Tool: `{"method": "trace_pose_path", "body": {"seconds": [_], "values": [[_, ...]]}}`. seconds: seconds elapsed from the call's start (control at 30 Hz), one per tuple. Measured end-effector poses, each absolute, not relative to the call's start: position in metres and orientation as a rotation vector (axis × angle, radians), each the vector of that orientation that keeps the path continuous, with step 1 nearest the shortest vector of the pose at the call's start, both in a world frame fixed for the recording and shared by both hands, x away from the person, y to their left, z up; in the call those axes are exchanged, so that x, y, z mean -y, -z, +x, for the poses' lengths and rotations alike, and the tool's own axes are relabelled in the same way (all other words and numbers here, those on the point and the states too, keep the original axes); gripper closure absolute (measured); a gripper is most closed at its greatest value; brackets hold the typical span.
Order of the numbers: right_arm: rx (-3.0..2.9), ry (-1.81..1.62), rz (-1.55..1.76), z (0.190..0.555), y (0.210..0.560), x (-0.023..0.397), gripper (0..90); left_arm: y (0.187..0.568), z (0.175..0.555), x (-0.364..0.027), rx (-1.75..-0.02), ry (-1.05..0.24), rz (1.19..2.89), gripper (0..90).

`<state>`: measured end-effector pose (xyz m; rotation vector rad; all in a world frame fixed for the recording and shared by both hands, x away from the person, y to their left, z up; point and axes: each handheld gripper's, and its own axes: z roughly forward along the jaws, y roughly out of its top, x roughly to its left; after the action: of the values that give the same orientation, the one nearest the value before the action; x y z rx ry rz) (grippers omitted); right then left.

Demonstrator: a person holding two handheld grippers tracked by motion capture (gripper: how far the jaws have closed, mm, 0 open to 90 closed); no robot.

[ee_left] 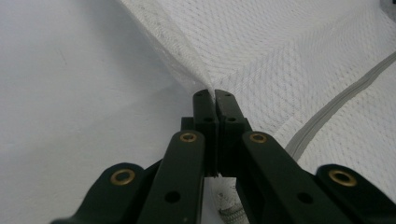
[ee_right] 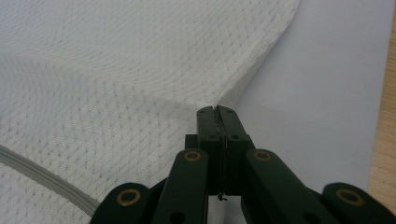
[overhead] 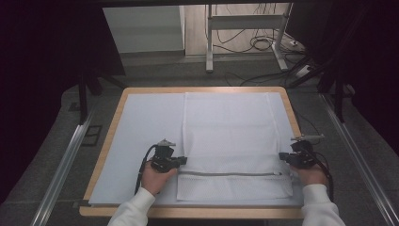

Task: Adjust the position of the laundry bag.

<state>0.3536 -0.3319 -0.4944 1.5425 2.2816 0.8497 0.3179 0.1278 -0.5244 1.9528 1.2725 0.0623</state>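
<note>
A white mesh bag point(overhead: 228, 136) with a grey zipper point(overhead: 230, 173) lies flat on a white sheet point(overhead: 146, 127), zipper end toward the near table edge. My left gripper point(overhead: 182, 160) is at the bag's left edge just above the zipper line. In the left gripper view the left gripper point(ee_left: 214, 93) is shut on a raised fold of the mesh point(ee_left: 280, 42), with the zipper point(ee_left: 336, 105) to its right. My right gripper point(overhead: 282, 156) is at the bag's right edge. Seen from the right gripper view, the right gripper point(ee_right: 216, 109) pinches the bag's hemmed edge point(ee_right: 116, 70).
The sheet covers a wooden table point(overhead: 106, 150), whose rim shows at the right point(ee_right: 385, 140). Metal rails point(overhead: 66, 165) run along the floor on both sides. Beyond the table stand white desk legs point(overhead: 209, 42) and floor cables point(overhead: 263, 44).
</note>
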Motion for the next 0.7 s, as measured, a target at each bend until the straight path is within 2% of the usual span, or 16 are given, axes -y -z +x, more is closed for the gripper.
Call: {"method": "trace_pose_path", "body": {"seconds": [0.7], "values": [[-2.302, -0.856, 1.52, 0.354, 0.496, 0.319, 88.8, 0.522, 0.313, -0.148, -1.302, -0.076, 1.929, 89.6]]}}
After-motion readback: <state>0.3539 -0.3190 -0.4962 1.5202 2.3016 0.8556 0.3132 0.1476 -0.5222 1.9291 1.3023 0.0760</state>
